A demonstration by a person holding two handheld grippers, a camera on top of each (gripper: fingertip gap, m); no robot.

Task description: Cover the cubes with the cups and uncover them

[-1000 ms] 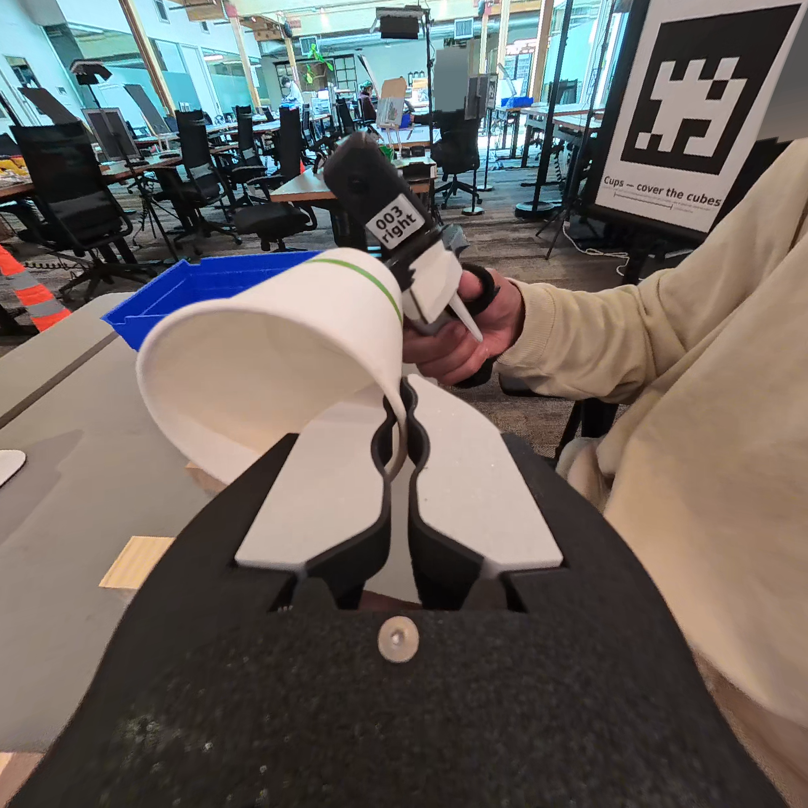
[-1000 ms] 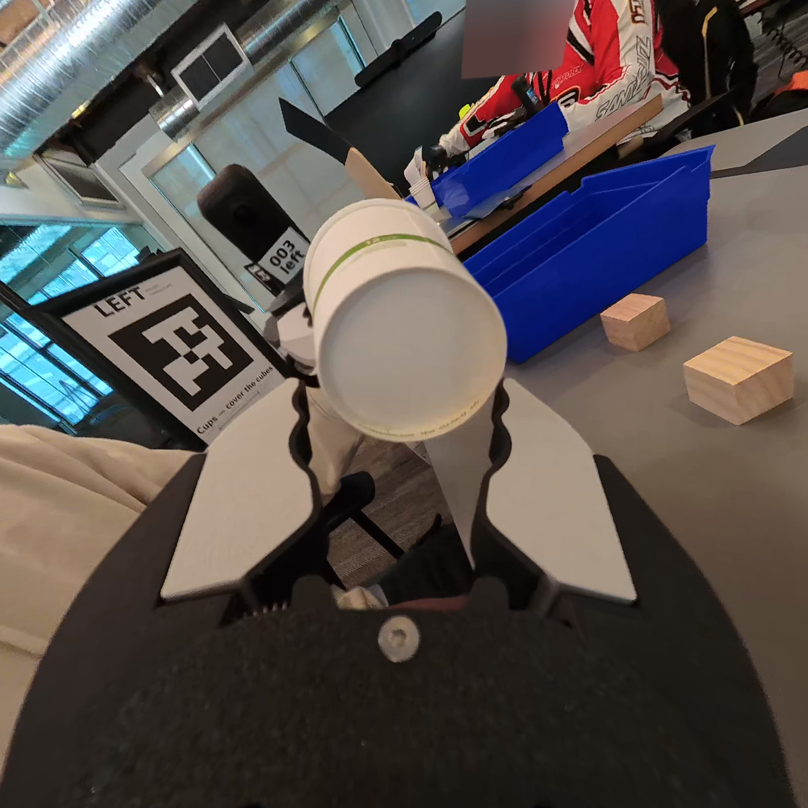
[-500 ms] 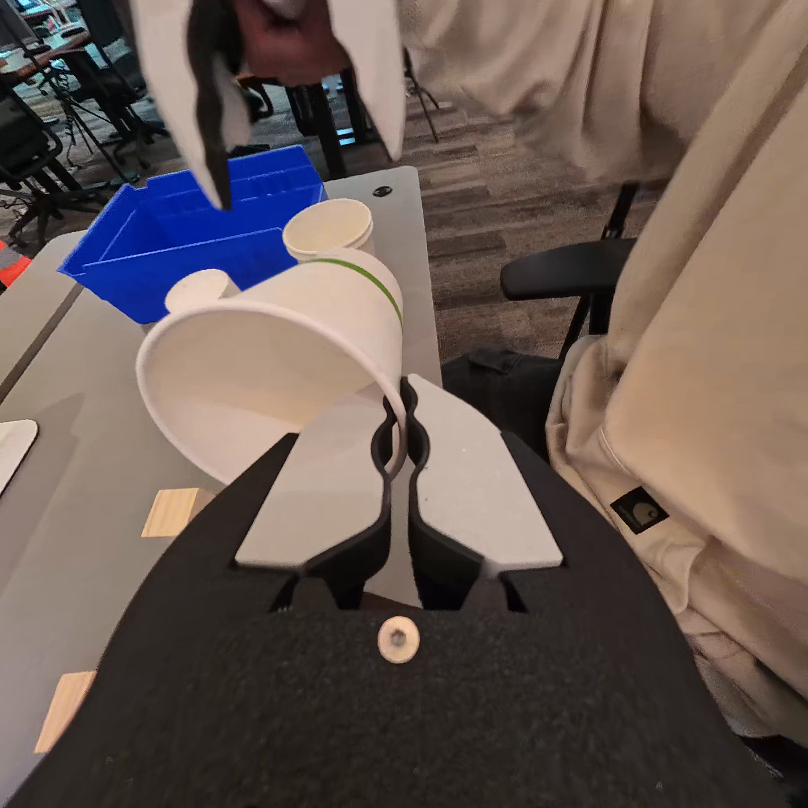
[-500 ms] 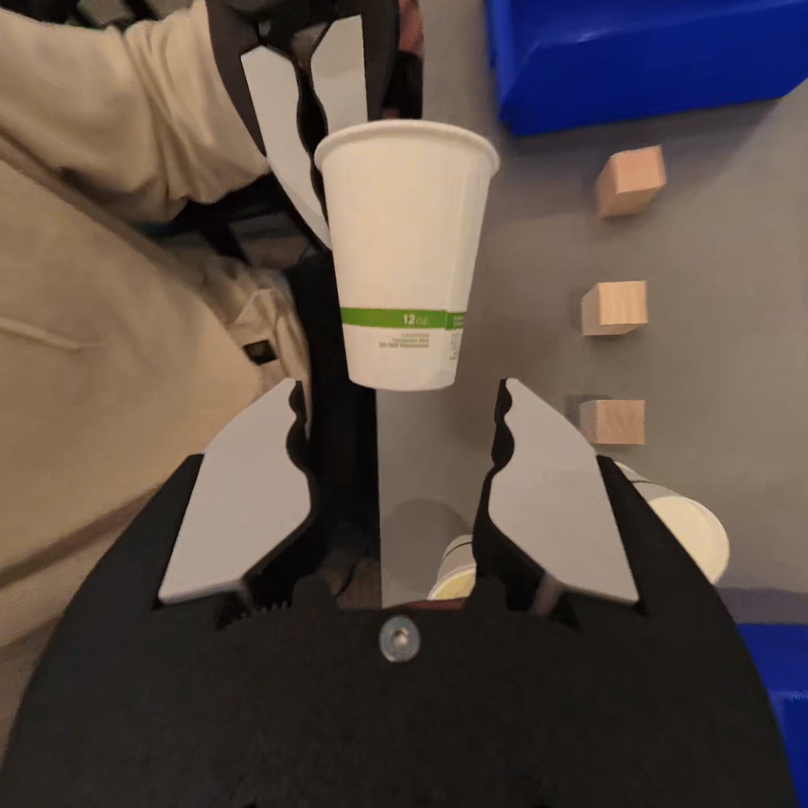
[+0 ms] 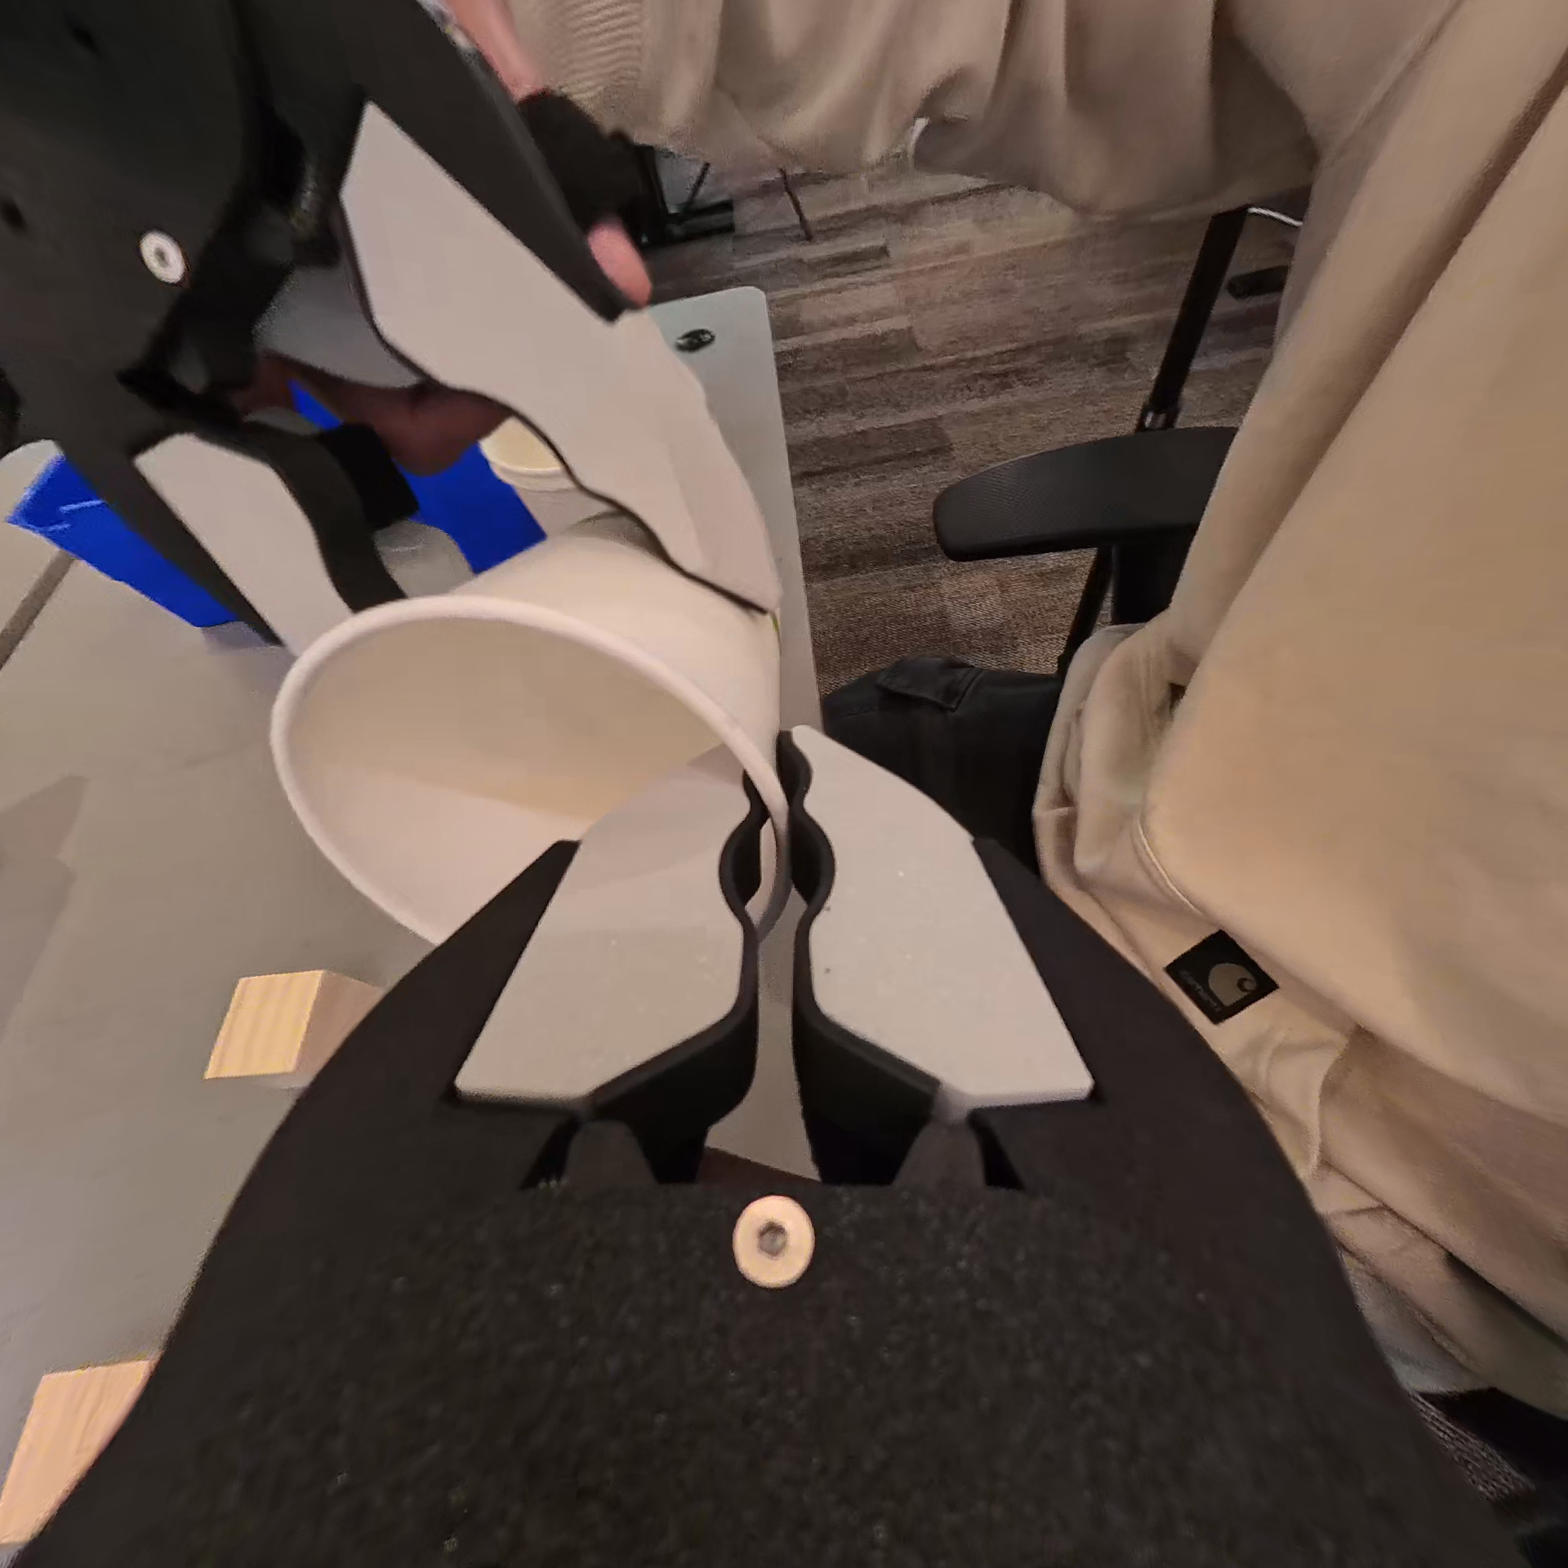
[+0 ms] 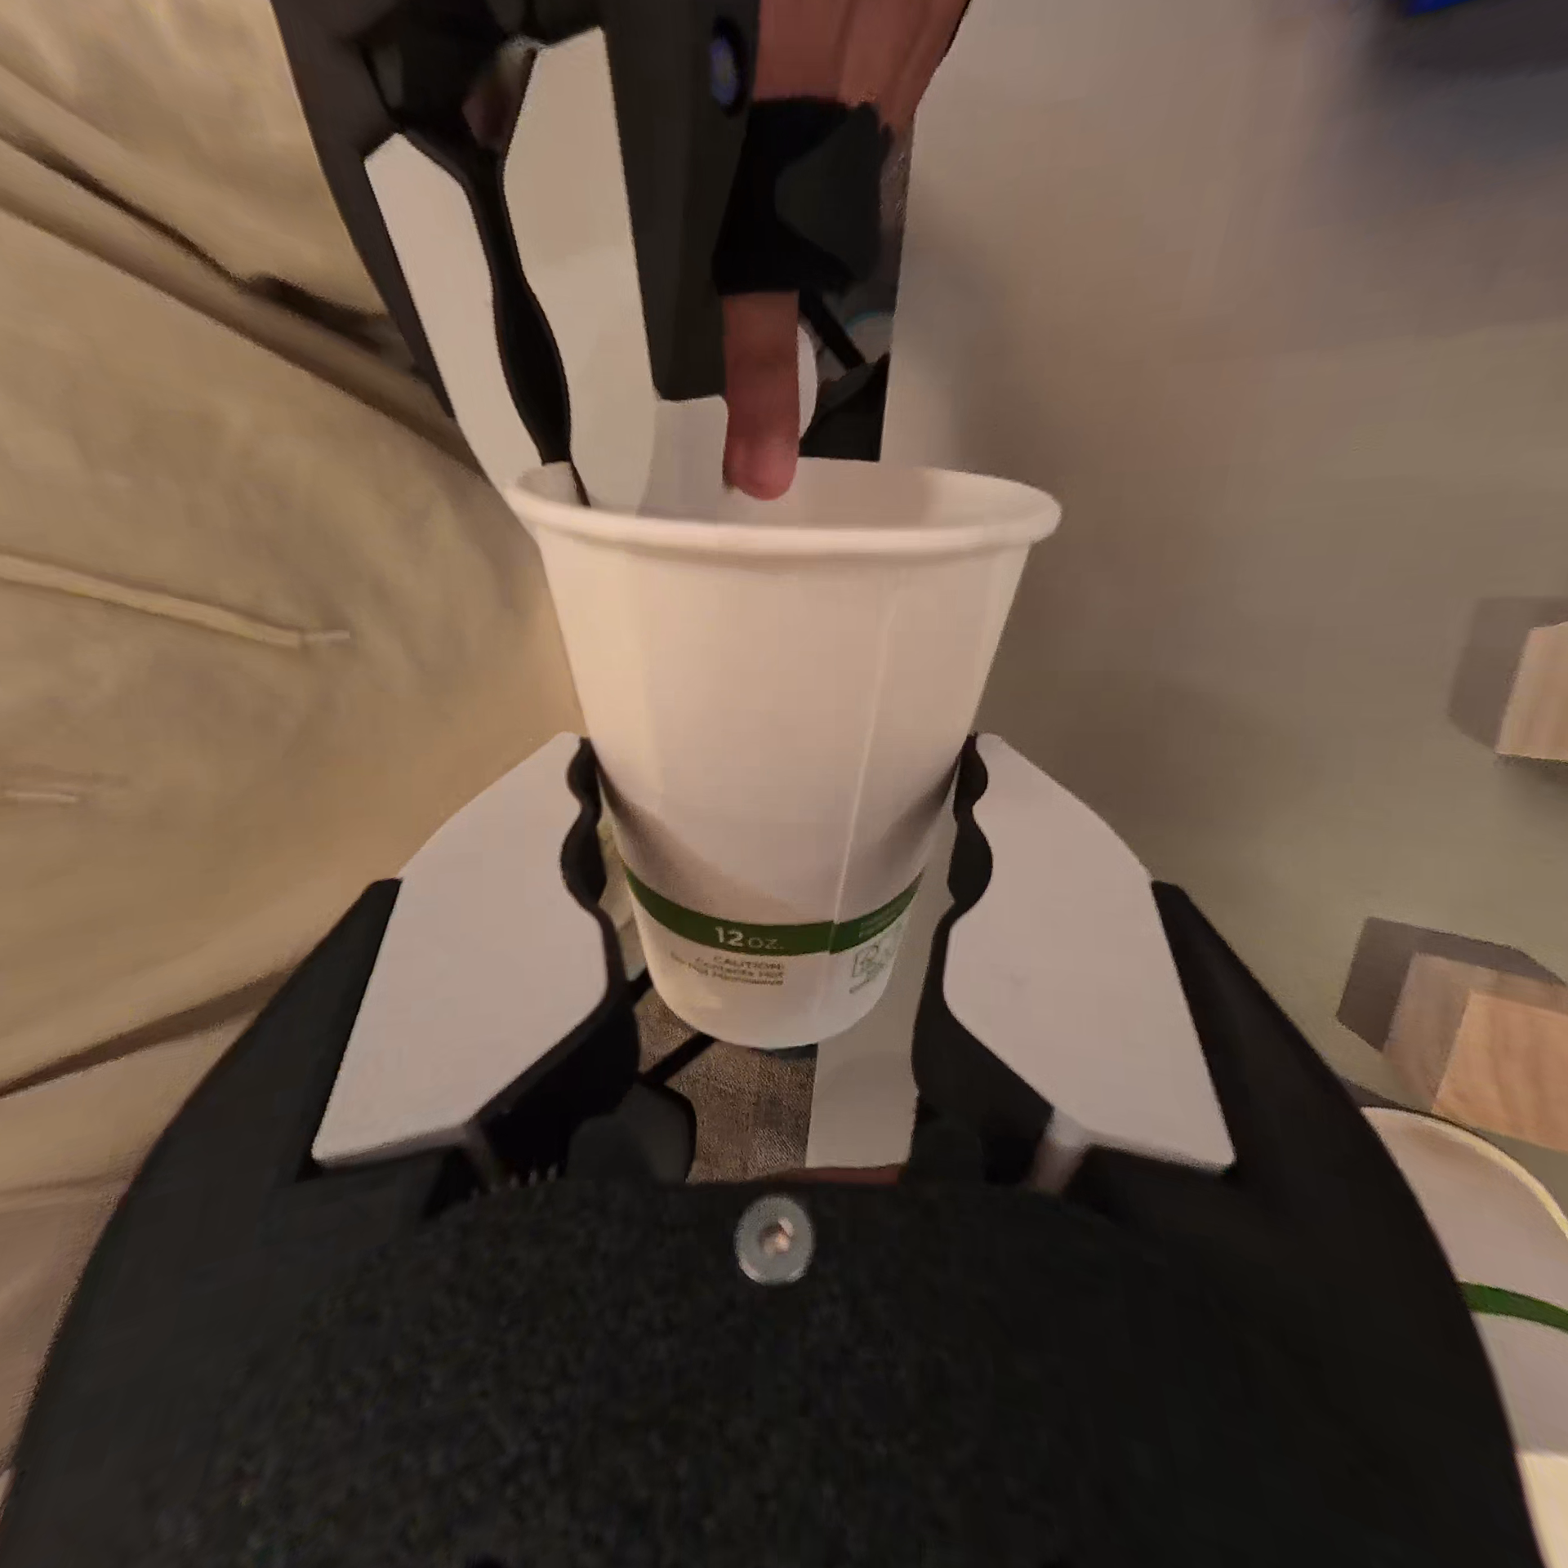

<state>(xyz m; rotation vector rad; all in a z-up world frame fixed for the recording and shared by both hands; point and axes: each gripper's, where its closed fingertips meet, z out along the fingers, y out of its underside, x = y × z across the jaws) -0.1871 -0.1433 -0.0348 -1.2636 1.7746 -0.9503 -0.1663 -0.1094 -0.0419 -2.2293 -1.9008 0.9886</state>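
Note:
A white paper cup with a green band [image 6: 781, 679] hangs above the grey table [image 5: 127, 848]. My left gripper [image 5: 781, 747] is shut on its rim, pinching the wall; it shows at the top of the right wrist view [image 6: 577, 484]. My right gripper [image 6: 776, 764] is open, its fingers on either side of the cup's lower part near the band; it also shows in the left wrist view [image 5: 551, 585]. The same cup in the left wrist view [image 5: 526, 721] has its mouth turned toward the camera. Two wooden cubes [image 5: 271, 1022] [image 5: 76, 1434] lie on the table below; they also show at the right wrist view's right edge [image 6: 1536, 704] [image 6: 1476, 1052].
A blue bin [image 5: 475, 509] and another paper cup [image 5: 526, 458] stand behind. One more cup [image 6: 1476, 1230] shows at the lower right. The person's beige clothing [image 5: 1273, 594] and a black chair arm [image 5: 1078, 501] are past the table's right edge.
My right gripper has moved in until its open fingers straddle the cup's lower part. My left gripper still pinches the rim and has tipped down toward the table.

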